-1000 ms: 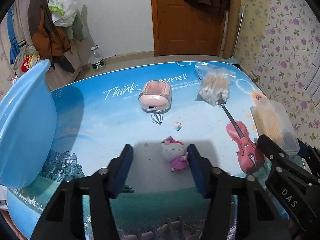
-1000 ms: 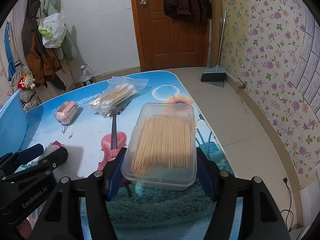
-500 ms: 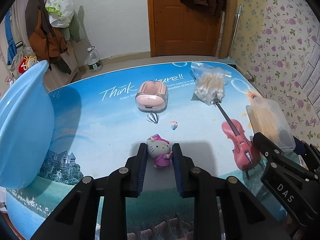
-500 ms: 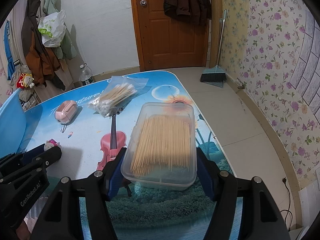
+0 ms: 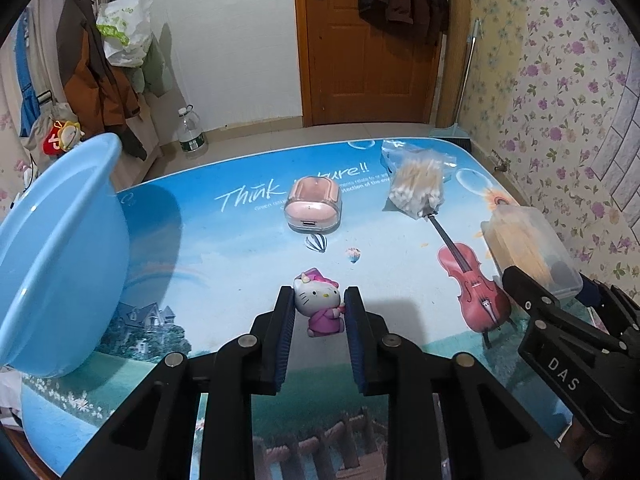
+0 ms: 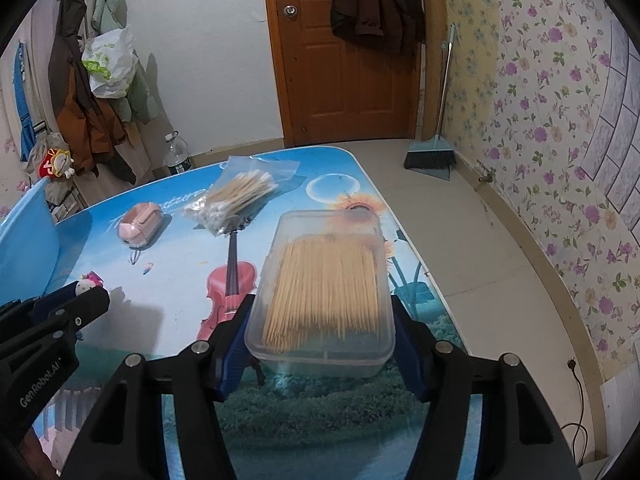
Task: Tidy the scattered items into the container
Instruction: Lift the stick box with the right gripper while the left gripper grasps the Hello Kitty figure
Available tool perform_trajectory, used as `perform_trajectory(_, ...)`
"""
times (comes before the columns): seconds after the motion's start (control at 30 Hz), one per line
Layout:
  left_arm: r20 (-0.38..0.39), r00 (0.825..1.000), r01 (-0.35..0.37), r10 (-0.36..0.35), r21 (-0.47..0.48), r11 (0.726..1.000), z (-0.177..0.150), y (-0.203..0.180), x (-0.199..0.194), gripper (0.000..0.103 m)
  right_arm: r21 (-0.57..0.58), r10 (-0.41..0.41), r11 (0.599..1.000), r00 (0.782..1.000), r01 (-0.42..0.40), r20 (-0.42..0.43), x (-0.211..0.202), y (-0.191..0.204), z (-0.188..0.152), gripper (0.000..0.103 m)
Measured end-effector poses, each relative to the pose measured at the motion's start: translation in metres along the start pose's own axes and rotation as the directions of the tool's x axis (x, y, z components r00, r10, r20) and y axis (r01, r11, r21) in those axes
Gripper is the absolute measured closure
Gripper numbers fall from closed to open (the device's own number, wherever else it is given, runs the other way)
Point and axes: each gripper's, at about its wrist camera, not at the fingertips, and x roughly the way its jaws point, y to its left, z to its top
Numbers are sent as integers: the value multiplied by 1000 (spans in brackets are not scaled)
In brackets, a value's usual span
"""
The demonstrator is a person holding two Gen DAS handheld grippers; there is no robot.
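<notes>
Kitty figurine [image 5: 320,307], the small pink-and-white toy nearest the left camera, stands on the printed table [image 5: 200,248] at the centre of that view, pinched between the pads of the left gripper [image 5: 319,304], which is closed on it. The right gripper [image 6: 323,322] straddles the clear toothpick box [image 6: 324,284] at 6 o'clock in its own view; its jaws are closing with the box between them, and whether the pads press yet I cannot tell.

By my reading nothing has gone in so far: as much of the blue basin [image 5: 60,248] as shows, tilted at 9 o'clock in the left view, shows nothing inside, though its bottom is out of sight. Four items remain on the table.

Further off at 12 o'clock lies the pink earbud case [image 5: 313,210], and at 1 o'clock the bag of cotton swabs [image 5: 418,190], well apart from both grippers. The path from the toy leftward to the basin looks bare. Beyond the table stand a water bottle [image 5: 192,134] and a wooden door [image 5: 368,40].
</notes>
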Motion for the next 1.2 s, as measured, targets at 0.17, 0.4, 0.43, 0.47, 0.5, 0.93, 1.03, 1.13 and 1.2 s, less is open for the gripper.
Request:
perform_trajectory(0.17, 27, 1000, 1, -1, 3, 1000, 0, 2, -13, 80, -22, 0, 1000, 999, 1, 33, -13, 5, 0, 40)
perform_trajectory(0.4, 38, 999, -1, 2, -14, 1000, -7, 10, -29, 80, -16, 17, 1000, 999, -16, 32, -28, 7, -6, 41)
perform_trajectory(0.43, 39, 999, -1, 2, -14, 1000, -9, 11, -31, 80, -13, 17, 1000, 999, -17, 31, -30, 7, -8, 41)
perform_trajectory(0.47, 40, 999, 0, 1, -13, 1000, -11, 12, -33, 80, -10, 16, 1000, 999, -16, 31, -32, 7, -10, 41)
perform_trajectory(0.5, 41, 999, 1, -1, -11, 1000, -12, 13, -35, 80, -8, 14, 1000, 999, -14, 34, -35, 7, -11, 41)
perform_trajectory(0.93, 107, 994, 0, 3, -24, 1000, -15, 27, -69, 80, -40, 40, 999, 994, -36, 102, -73, 21, -10, 41)
perform_trajectory(1.03, 122, 993, 0, 4, -40, 999, -18, 36, -79, 80, -27, 70, 997, 992, -67, 108, -84, 25, -8, 41)
perform_trajectory(1.13, 138, 990, -9, 16, -49, 999, -19, 43, -87, 80, -36, 85, 996, 988, -81, 127, -97, 34, -6, 41)
perform_trajectory(1.2, 145, 989, -18, 25, -55, 998, -21, 49, -93, 80, -50, 92, 995, 986, -86, 138, -105, 41, -4, 41)
